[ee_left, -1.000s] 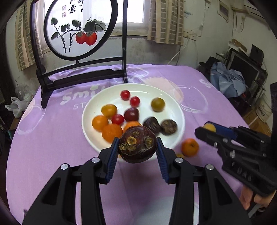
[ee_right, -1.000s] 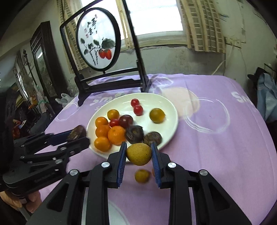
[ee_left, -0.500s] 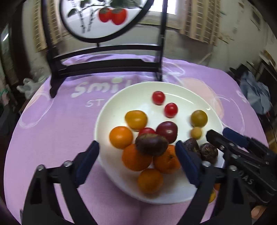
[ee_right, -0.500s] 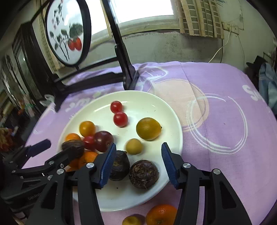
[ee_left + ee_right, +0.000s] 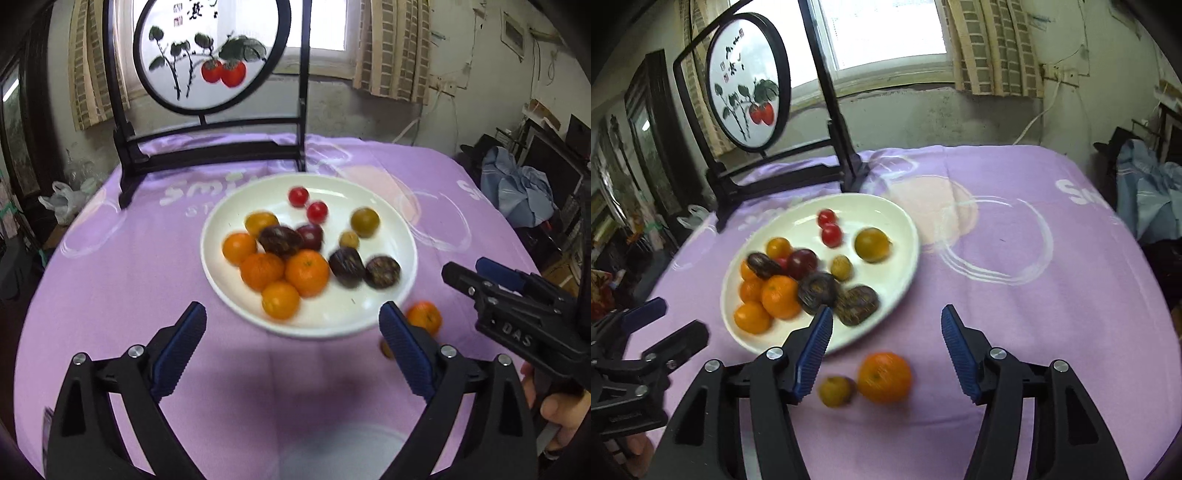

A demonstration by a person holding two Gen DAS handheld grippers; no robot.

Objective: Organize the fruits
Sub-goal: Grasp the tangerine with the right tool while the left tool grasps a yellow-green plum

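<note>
White plate (image 5: pixel 901 229) holds the gathered fruit, while an orange (image 5: pixel 884 376) lies on the cloth near the released, empty right gripper (image 5: pixel 886 345) and left gripper (image 5: pixel 291 349).

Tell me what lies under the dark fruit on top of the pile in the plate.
The dark fruit rests on oranges and a purple fruit in the white plate. Anything directly beneath it is covered.

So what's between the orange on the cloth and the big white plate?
Just bare purple tablecloth, seen in the right wrist view, between the orange and the plate; a small yellow fruit sits beside the orange.
</note>
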